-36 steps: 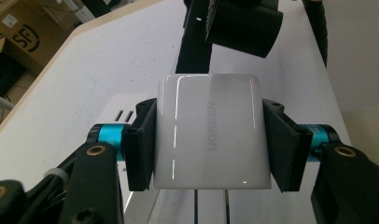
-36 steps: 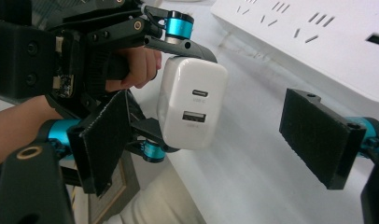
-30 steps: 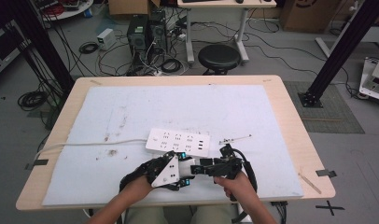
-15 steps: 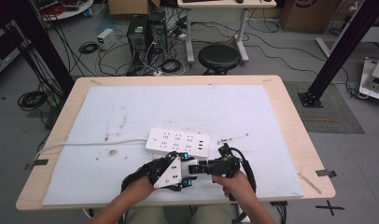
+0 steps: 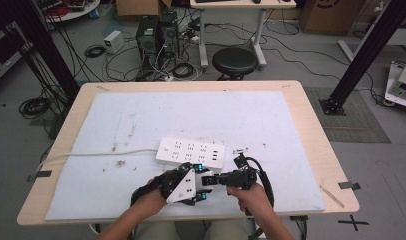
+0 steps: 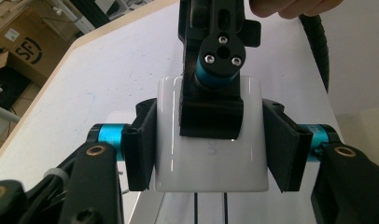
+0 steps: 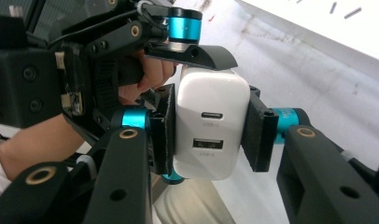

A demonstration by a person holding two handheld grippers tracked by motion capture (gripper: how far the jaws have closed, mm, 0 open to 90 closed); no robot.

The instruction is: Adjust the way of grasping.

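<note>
A white USB charger point(image 7: 211, 135) with two ports on its face hangs just above the table's near edge, between both grippers. My left gripper point(image 6: 208, 151) is shut on the charger point(image 6: 208, 163), its pads pressing the two sides. My right gripper point(image 7: 208, 135) comes at it from the opposite side. Its jaws have just been closing, and their pads now press on the charger's other two faces. One right jaw lies across the top of the charger in the left gripper view. From above, the left gripper point(image 5: 202, 187) and right gripper point(image 5: 209, 180) meet nose to nose.
A white power strip point(image 5: 191, 152) lies on the pale mat point(image 5: 216, 115) just beyond the grippers, its cable point(image 5: 91, 156) running off the table's left side. A small dark item point(image 5: 239, 150) sits right of the strip. Wooden table edges point(image 5: 336, 165) frame the mat.
The right gripper's jaws have closed onto the charger held by the left gripper. Both hands have stayed where they were.
</note>
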